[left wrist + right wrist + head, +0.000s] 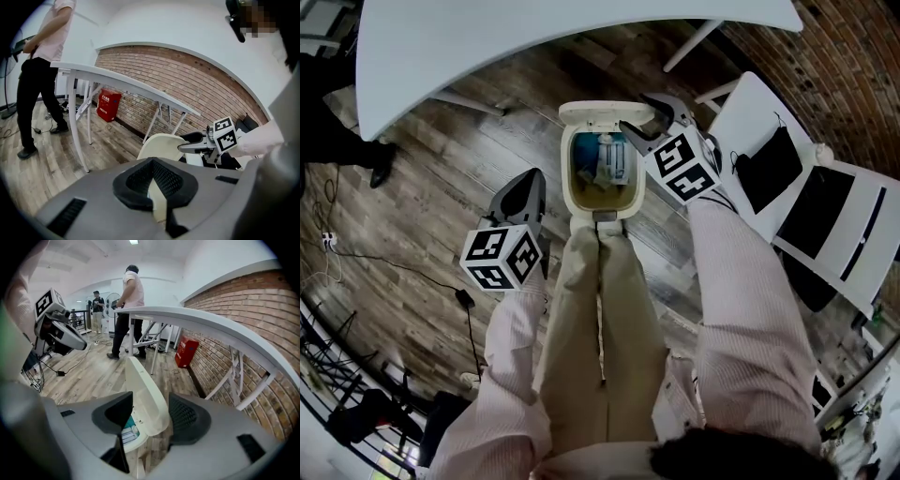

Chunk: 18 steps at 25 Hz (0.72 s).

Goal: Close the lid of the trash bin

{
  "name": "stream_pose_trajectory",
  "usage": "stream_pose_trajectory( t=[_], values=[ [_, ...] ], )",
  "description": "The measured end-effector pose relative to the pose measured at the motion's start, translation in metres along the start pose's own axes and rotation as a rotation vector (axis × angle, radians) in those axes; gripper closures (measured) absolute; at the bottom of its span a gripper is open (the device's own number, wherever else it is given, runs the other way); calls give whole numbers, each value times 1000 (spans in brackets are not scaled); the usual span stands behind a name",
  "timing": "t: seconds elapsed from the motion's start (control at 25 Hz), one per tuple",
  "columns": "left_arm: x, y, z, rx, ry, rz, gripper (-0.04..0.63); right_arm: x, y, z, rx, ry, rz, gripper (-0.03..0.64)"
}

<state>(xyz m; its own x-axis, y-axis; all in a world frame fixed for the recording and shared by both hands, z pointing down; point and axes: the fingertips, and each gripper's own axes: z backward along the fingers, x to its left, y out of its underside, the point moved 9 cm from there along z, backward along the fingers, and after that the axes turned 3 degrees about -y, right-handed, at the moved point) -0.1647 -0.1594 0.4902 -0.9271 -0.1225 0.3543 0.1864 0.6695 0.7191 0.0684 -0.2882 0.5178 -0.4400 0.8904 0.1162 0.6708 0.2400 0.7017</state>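
Note:
The cream trash bin [572, 183] stands on the wood floor with rubbish inside. Its lid [605, 112] is raised upright at the far side. My right gripper [654, 120] is open at the lid's right edge. In the right gripper view the lid [143, 390] stands between the two fingers of that gripper [150, 416]. My left gripper [523, 192] hangs shut to the left of the bin, apart from it. In the left gripper view the closed pads of the left gripper [154, 180] point toward the lid [161, 143] and the right gripper [192, 143].
A white table [534, 37] stands beyond the bin, and white chairs [806, 187] stand at the right. Beige trouser legs [600, 319] reach to the bin's front. Cables [394, 267] lie on the floor at left. A person [129, 301] stands by the table; a red box [186, 352] sits by the brick wall.

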Motion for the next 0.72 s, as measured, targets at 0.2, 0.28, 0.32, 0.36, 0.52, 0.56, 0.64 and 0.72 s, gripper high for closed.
stream_pose_trajectory(
  t=[0.2, 0.28, 0.32, 0.36, 0.52, 0.56, 0.64, 0.72],
  values=[
    [-6, 6, 2, -2, -3, 7, 603, 7, 2, 4, -8, -5, 15, 391],
    [-10, 10, 4, -5, -4, 9, 603, 10, 4, 7, -12, -11, 23, 391],
    [-12, 12, 5, -6, -5, 11, 603, 13, 6, 8, -13, -14, 29, 391],
    [-14, 14, 6, -7, -6, 13, 603, 16, 7, 9, -14, -17, 35, 391],
    [-21, 22, 10, -16, -11, 23, 603, 24, 10, 13, -23, -28, 51, 391],
    [-23, 24, 11, -19, -13, 26, 603, 26, 11, 14, -25, -30, 56, 391],
    [-26, 30, 13, -25, -15, 32, 603, 30, 14, 15, -27, -35, 65, 391],
    [-30, 36, 15, -29, -17, 41, 603, 35, 17, 18, -26, -36, 75, 391]
  ],
)
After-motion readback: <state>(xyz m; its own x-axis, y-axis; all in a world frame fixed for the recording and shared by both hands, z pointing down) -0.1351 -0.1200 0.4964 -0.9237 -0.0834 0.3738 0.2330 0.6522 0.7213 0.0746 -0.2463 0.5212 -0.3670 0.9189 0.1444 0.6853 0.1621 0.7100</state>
